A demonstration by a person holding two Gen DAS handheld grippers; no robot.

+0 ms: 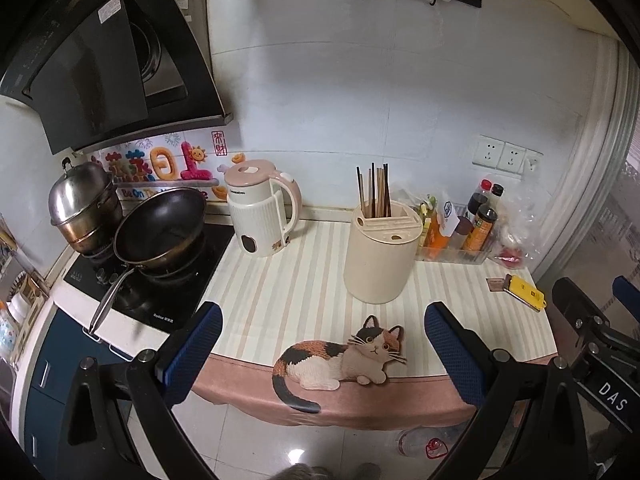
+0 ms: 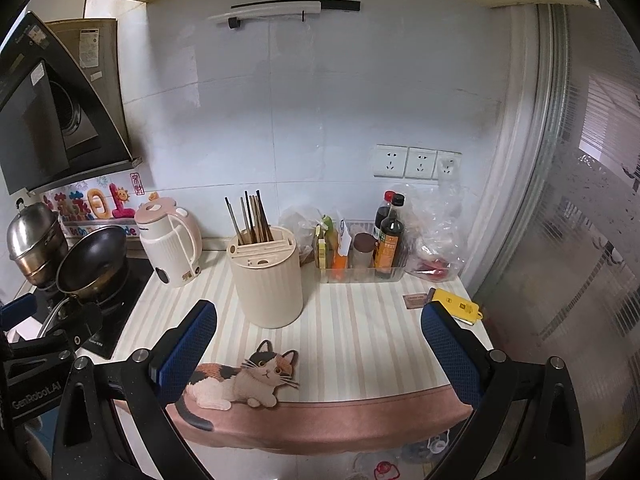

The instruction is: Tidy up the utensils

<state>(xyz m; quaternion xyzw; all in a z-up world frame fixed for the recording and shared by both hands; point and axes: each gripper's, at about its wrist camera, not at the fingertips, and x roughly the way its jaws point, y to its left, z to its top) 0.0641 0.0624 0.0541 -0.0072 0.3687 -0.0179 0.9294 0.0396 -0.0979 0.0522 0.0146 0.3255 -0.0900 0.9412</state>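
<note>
- Both claws hang off the counter's front edge, spread wide and holding nothing; the left gripper (image 1: 323,354) and the right gripper (image 2: 319,354) flank the cat mat (image 2: 240,378), which droops over the pink hem of the striped cloth (image 2: 360,340)
- Bare striped cloth lies between the mat and the cream utensil holder (image 2: 268,284)
- Chopsticks (image 2: 252,218) stand upright in the holder's back slot
- A clear tray (image 2: 360,274) by the wall holds sauce bottles; the kettle (image 2: 170,240) sits left of the holder, beside the stove
</note>
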